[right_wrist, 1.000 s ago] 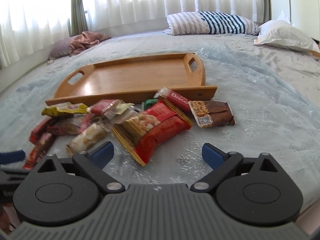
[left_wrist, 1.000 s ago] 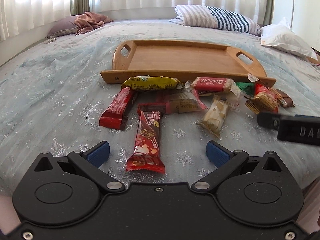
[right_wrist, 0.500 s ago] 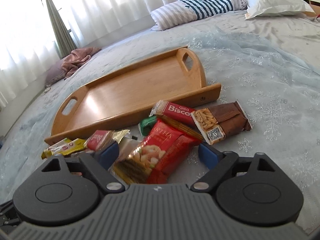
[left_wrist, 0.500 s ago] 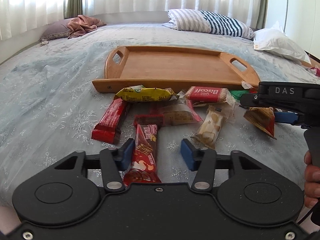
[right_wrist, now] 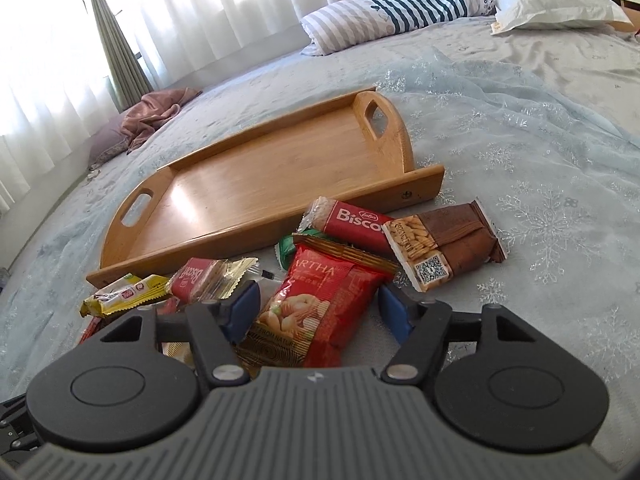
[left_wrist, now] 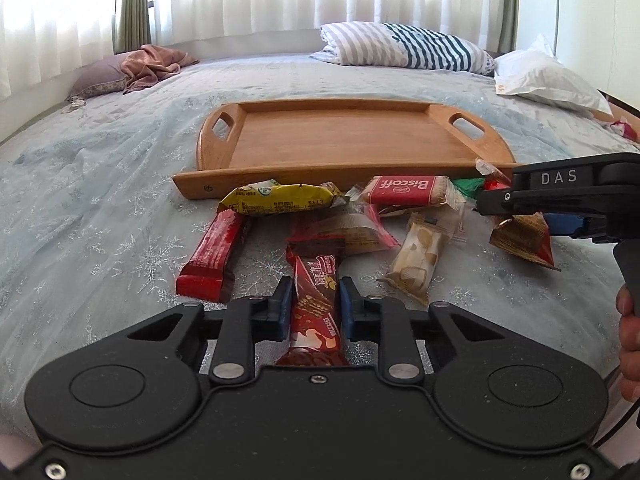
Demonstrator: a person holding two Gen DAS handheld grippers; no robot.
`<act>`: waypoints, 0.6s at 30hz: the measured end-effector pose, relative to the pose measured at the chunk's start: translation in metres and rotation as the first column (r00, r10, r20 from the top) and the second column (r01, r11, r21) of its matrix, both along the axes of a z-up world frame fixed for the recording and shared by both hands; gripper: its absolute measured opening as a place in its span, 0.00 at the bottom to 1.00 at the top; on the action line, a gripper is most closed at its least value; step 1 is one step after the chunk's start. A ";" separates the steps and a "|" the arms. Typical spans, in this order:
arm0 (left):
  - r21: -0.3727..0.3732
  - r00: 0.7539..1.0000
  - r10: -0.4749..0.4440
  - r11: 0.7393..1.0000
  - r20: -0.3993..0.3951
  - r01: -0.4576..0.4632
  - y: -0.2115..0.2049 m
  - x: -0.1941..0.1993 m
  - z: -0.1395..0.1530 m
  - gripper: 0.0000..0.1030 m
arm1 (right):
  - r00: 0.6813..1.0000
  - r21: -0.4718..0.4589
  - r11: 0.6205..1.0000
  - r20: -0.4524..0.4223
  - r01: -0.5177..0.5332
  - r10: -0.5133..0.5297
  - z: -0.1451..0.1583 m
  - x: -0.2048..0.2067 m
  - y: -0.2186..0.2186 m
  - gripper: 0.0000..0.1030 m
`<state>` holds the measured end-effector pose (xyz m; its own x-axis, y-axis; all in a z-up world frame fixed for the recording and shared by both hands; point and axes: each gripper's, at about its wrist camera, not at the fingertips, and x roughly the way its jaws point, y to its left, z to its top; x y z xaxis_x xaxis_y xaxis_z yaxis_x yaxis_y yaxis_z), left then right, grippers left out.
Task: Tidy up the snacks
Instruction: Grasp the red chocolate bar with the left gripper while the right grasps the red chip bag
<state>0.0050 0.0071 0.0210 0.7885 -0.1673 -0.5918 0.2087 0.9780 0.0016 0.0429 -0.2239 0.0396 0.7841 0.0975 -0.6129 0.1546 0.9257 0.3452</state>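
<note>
You have one wooden tray (left_wrist: 344, 140) on the bed (left_wrist: 100, 200), and along its near edge I count ten snack packets: two Biscoff packets (left_wrist: 404, 190) (right_wrist: 356, 220), one yellow bar (left_wrist: 276, 200), two red bars (left_wrist: 212, 256) (left_wrist: 318, 300), one clear-wrapped packet (left_wrist: 352, 232), one pale nougat packet (left_wrist: 416, 260), one red peanut bag (right_wrist: 320, 308), one brown cracker packet (right_wrist: 444, 248), one green packet (right_wrist: 286, 250). At the far edge, three pillows (left_wrist: 404, 46).

Wooden tray (left_wrist: 340, 148): on bed, holds nothing. Snack packets heaped along its near rim: yellow bar (left_wrist: 280, 199), Biscoff pack (left_wrist: 408, 191), red wafer bar (left_wrist: 316, 300), red nut pack (right_wrist: 320, 304), brown cracker pack (right_wrist: 444, 248).
</note>
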 end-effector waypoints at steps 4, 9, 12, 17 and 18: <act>-0.025 1.000 0.002 1.000 -0.008 -0.002 0.005 0.002 0.001 0.22 | 1.000 0.011 1.000 -0.002 -0.006 0.007 0.000 0.001 -0.003 0.63; -0.049 1.000 0.015 0.999 -0.021 -0.016 0.009 0.003 0.002 0.22 | 1.000 -0.003 1.000 -0.008 -0.019 0.019 0.001 0.002 -0.003 0.58; -0.082 0.999 0.022 0.996 -0.030 -0.024 0.011 0.004 0.003 0.22 | 0.999 -0.009 0.999 -0.009 -0.036 0.036 0.002 0.003 -0.002 0.56; -0.114 0.999 0.035 0.993 -0.031 -0.039 0.011 0.001 0.003 0.22 | 0.999 -0.004 0.999 -0.007 -0.051 0.051 0.004 0.001 -0.002 0.55; -0.113 0.999 0.036 0.993 -0.027 -0.039 0.011 0.001 0.003 0.22 | 0.999 -0.002 0.999 -0.006 -0.053 0.053 0.004 0.001 -0.003 0.55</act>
<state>0.0061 0.0184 0.0236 0.7807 -0.2054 -0.5902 0.1708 0.9786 -0.1146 0.0441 -0.2267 0.0433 0.7742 0.1380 -0.6177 0.1070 0.9334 0.3426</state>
